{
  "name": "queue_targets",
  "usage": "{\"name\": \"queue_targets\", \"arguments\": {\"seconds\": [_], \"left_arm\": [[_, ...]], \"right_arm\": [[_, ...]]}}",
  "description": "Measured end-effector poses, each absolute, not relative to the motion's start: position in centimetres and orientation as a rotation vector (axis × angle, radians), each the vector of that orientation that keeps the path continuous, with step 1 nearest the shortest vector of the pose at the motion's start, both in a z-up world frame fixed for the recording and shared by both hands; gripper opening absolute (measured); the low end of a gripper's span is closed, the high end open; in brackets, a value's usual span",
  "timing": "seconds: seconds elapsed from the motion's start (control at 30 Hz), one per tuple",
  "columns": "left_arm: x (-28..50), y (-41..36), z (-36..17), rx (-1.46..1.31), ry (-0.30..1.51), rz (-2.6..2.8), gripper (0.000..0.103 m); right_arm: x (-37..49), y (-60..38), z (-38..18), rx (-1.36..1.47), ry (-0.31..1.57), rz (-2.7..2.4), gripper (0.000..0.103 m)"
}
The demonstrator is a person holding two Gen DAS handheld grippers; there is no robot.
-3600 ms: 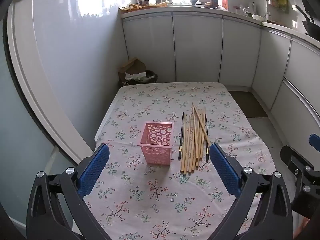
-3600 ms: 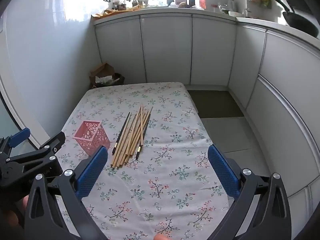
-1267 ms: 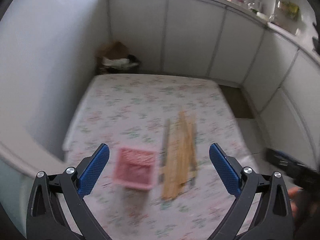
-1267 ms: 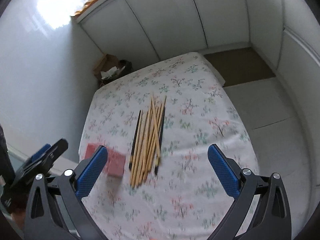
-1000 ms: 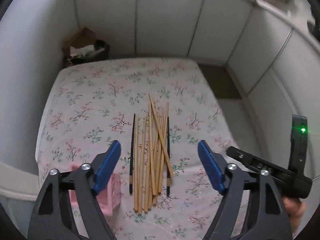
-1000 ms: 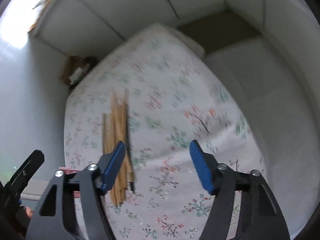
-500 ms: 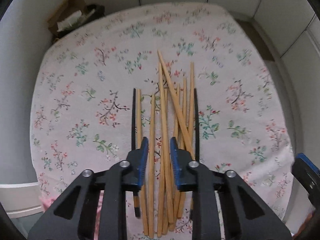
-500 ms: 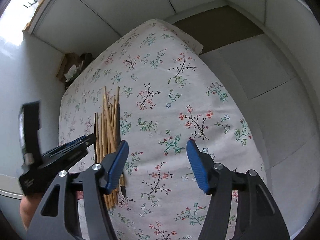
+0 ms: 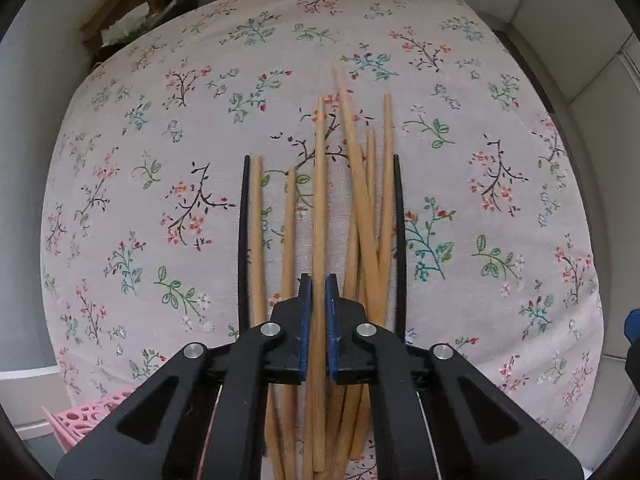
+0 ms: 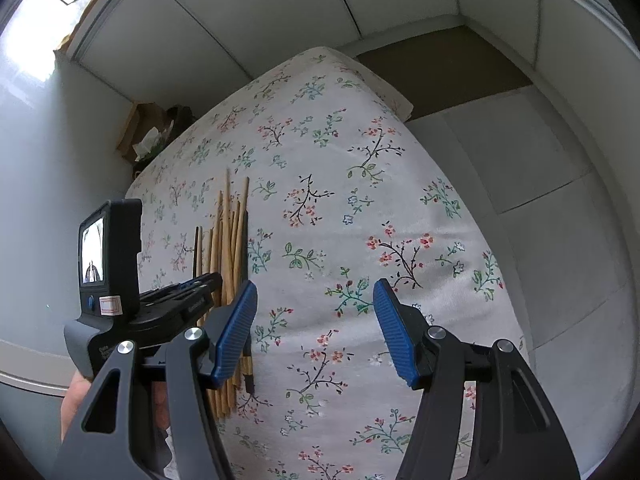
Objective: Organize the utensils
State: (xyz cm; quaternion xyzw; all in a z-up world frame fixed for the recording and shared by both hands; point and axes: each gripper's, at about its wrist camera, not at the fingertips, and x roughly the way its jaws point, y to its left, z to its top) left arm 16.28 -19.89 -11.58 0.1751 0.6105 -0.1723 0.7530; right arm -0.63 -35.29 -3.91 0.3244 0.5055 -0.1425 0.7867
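- The left gripper (image 9: 314,300) is seen pinched around 1 wooden chopstick (image 9: 319,208), its blue pads (image 9: 305,320) nearly touching on either side of the shaft.
- The right gripper (image 10: 316,328) is held wide apart and empty above the floral tablecloth (image 10: 360,208), just beside the pile.
- The chopstick pile (image 9: 360,216) is spread on the cloth, 2 dark sticks (image 9: 242,240) flanking it.
- The pink basket (image 9: 84,420) is glimpsed at the lower left.
- A straight, slow lift is judged best, so that neighbouring sticks lying across the held one are not dragged along.

Black hand-held gripper (image 9: 314,300) — blue, seemingly ribbed pads (image 10: 236,332)
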Motion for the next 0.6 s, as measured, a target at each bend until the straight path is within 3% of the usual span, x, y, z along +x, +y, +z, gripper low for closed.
{"name": "queue_targets", "arguments": {"seconds": [0.3,0.6], "left_arm": [[15.0,-16.2,-8.7,0.263,1.258,-0.415,0.006],[8.8,-11.4,-1.6,0.042,1.043,-0.501,0.006]], "right_arm": [[0.2,-34.0,-4.7,0.642,1.122,-0.290,0.053],[2.0,-31.5,-6.0,0.635,1.152,-0.193,0.049]]}}
